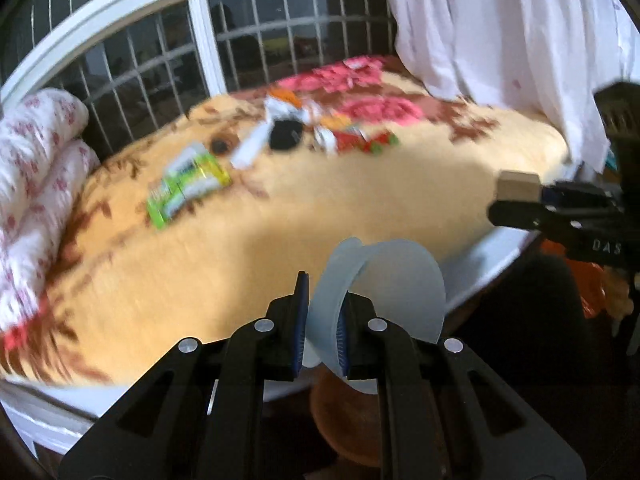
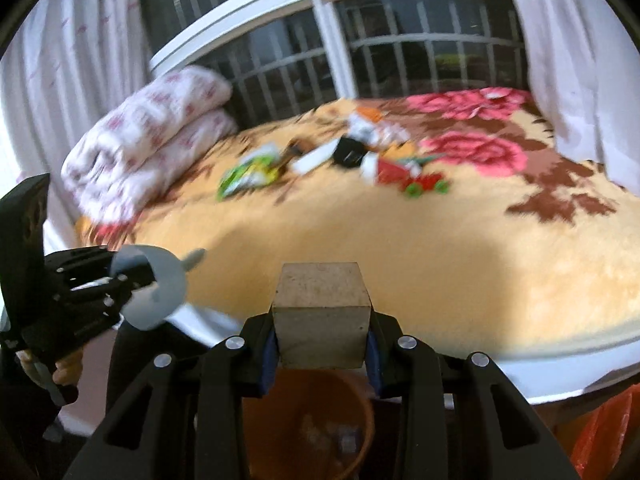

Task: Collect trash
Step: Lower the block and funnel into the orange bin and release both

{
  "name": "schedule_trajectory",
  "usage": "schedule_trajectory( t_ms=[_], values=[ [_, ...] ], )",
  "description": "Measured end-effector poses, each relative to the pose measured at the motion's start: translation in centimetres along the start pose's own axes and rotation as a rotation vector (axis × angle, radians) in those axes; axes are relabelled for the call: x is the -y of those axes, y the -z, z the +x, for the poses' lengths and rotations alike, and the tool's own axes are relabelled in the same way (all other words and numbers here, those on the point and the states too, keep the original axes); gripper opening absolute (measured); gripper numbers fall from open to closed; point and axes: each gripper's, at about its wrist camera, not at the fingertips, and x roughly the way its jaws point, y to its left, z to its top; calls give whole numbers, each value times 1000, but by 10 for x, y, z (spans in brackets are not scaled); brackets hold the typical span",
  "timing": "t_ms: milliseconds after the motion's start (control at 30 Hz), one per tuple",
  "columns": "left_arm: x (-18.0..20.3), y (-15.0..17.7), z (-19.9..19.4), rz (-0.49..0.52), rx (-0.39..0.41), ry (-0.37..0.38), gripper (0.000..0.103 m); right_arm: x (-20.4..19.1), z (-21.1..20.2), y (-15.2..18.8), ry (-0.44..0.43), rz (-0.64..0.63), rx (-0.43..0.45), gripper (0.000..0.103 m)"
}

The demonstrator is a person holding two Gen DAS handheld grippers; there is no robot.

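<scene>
Two grippers are both loaded: the left gripper (image 1: 322, 328) pinches the wall of a crushed translucent cup (image 1: 380, 280) between its blue pads (image 1: 301, 320), one finger outside and one inside the cup; the right gripper (image 2: 322, 344) clamps a tan box (image 2: 322, 312) from both sides, the box sitting upright between the fingers. From the left wrist the right gripper (image 1: 520, 204) shows at the right edge with the box (image 1: 518, 186) at its tip; from the right wrist the left gripper (image 2: 132, 276) shows at the left edge with the cup (image 2: 160, 288) on it. Both grippers hang at the near edge of the bed (image 1: 280, 240), off the blanket; an orange bin (image 2: 308, 420) sits below the right gripper, directly under the box, and also shows under the left gripper (image 1: 348, 420). More trash lies well apart on the far part of the blanket: a green packet (image 1: 188, 184); white scraps (image 1: 250, 146); a black item (image 1: 284, 136); red and green wrappers (image 1: 362, 142); all blurred. A folded quilt (image 1: 36, 184) lies at the bed's left end under the barred window (image 1: 200, 60); a white curtain (image 1: 500, 40) hangs at the right; an orange bag (image 2: 612, 436) shows at the lower right of the right wrist view.
</scene>
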Motion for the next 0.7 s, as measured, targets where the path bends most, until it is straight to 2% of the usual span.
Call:
schedule_trajectory(
  t_ms=[167, 300, 400, 500, 700],
  values=[
    [17, 54, 25, 10, -150, 32, 12, -18, 6, 36, -37, -47, -106, 34],
    [16, 90, 71, -11, -314, 80, 12, -19, 33, 67, -49, -59, -241, 34],
    [18, 106, 100, 4, -398, 77, 12, -16, 71, 92, -51, -63, -363, 34],
    [24, 119, 136, 22, -485, 71, 12, -12, 105, 107, -54, -61, -442, 34],
    [16, 147, 188, -22, -643, 71, 12, -12, 172, 130, -57, -78, -589, 34]
  ],
)
